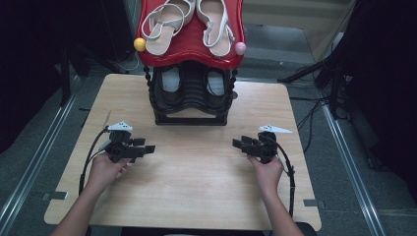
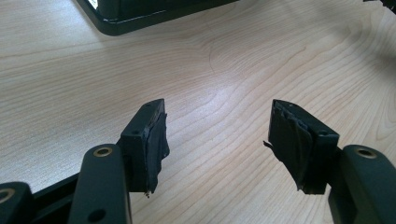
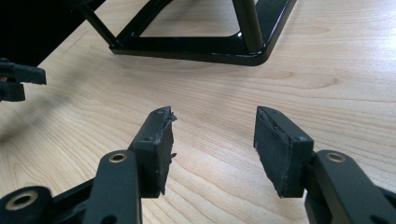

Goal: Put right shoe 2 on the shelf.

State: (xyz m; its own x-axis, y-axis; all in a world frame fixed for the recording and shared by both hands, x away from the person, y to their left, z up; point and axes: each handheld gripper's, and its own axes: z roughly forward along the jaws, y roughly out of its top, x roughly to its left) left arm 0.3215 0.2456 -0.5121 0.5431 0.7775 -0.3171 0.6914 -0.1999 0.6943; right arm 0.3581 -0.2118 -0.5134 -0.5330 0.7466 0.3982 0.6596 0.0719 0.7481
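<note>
A black shoe rack (image 1: 192,115) with a red top shelf (image 1: 192,56) stands at the back middle of the wooden table (image 1: 196,177). A pair of white sandals (image 1: 169,22) lies on the red shelf. Dark shoes (image 1: 171,86) sit on a lower tier. My left gripper (image 1: 146,148) rests low over the table at front left, open and empty, jaws pointing right. My right gripper (image 1: 237,143) mirrors it at front right, open and empty, jaws pointing left. In the left gripper view the left gripper (image 2: 217,140) has bare wood between its jaws. The right gripper (image 3: 212,140) likewise stands wide over bare wood.
A yellow ball (image 1: 139,44) and a pink ball (image 1: 240,48) cap the red shelf's front corners. The rack's black base (image 3: 196,49) lies ahead of the right jaws, and its corner (image 2: 140,18) ahead of the left. Dark floor, rails and stands surround the table.
</note>
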